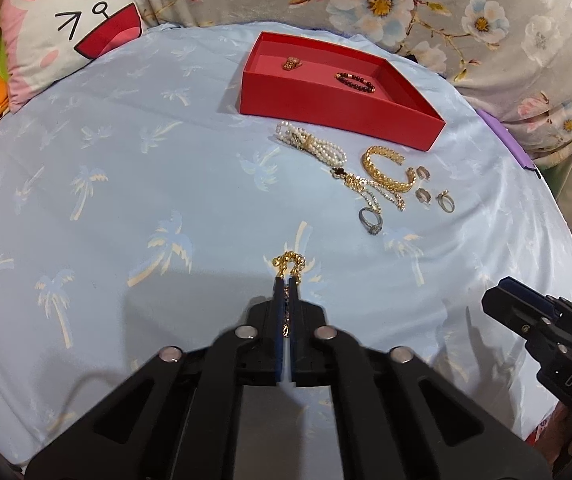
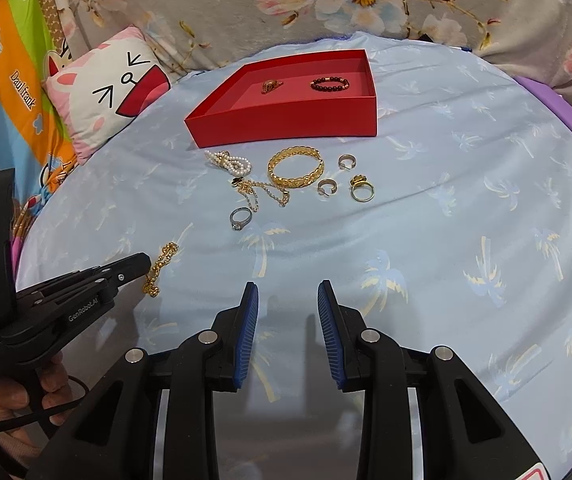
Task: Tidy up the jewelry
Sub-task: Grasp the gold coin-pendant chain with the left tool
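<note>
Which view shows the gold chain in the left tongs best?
The right wrist view: the gold chain hangs side-on from the left tongs, full length visible. The left wrist view shows only a loop beyond the shut tips.

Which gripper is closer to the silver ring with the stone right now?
The left. The left gripper, shut on the gold chain, sits just short of the silver ring. The right gripper, open and holding nothing, hangs farther back and to the ring's right.

Hidden and cut-off parts

Much of the gold chain (image 1: 289, 265) is swallowed between the left claw's (image 1: 286, 280) closed jaws; the right claw (image 1: 503, 300) runs off the frame edge; the trinket (image 2: 272, 86) in the red box (image 2: 286, 124) is too small to identify.
</note>
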Available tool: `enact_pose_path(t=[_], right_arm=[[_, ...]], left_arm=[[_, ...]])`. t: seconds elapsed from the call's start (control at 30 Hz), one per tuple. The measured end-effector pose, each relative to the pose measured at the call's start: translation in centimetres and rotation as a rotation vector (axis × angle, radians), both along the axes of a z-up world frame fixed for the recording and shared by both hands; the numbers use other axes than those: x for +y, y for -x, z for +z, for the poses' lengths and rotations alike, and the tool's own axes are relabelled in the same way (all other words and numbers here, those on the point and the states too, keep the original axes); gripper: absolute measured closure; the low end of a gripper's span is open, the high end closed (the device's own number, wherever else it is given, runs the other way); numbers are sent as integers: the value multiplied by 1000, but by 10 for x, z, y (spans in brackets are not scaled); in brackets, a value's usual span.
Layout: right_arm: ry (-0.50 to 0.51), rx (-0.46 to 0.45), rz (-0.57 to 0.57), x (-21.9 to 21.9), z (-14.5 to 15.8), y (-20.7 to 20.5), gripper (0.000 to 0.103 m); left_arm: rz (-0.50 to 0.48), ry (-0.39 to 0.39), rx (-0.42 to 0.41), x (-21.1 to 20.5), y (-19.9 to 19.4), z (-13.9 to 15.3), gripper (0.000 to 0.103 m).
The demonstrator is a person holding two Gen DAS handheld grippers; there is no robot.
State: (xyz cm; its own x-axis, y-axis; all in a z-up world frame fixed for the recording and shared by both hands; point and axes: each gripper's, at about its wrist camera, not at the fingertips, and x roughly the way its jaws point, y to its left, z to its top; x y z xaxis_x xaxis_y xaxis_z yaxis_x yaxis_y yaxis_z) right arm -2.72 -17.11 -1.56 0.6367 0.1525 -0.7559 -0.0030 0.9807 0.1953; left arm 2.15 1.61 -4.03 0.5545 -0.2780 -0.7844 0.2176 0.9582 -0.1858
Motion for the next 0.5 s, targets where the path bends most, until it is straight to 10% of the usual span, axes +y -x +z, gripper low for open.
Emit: enact_pose_path(t=[0.37,0.5], right_arm=[[-4,-5,2,1,1,-1,72],[-6,-3,5,1,2,-3,72]], left_arm=[[-7,11,7,0,-2,2,103],[-12,-9,24,-4,-2,-8,87]])
